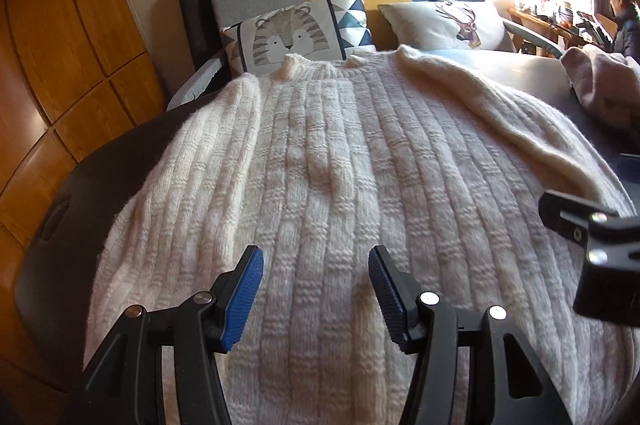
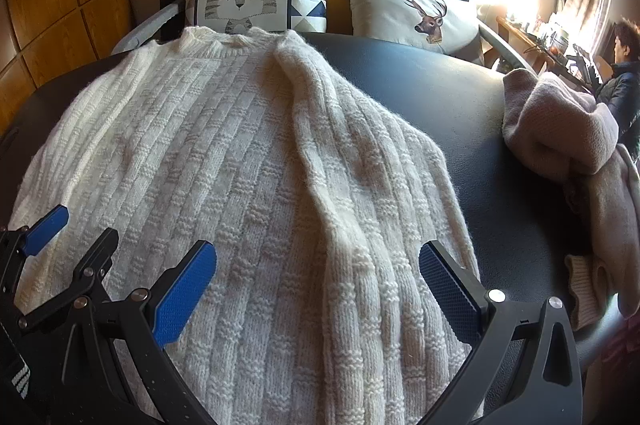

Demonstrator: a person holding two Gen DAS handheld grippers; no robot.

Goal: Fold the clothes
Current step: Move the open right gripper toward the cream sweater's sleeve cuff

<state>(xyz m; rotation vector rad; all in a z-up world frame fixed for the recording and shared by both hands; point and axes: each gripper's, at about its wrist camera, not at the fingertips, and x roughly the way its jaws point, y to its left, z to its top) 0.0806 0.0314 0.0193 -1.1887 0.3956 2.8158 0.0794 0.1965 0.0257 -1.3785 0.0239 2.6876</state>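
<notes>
sweater (image 1: pixel 328 161) flat on dark table (image 2: pixel 420 81), collar far, both sleeves folded in | left gripper (image 1: pixel 316 265) jaws parted, empty, over lower body | right gripper (image 2: pixel 318 265) jaws wide, empty, straddling right sleeve (image 2: pixel 340 161) | pink garment (image 2: pixel 568 129) at right

The white sweater's (image 1: pixel 320 185) hem is cut off by the bottom edge.
</notes>
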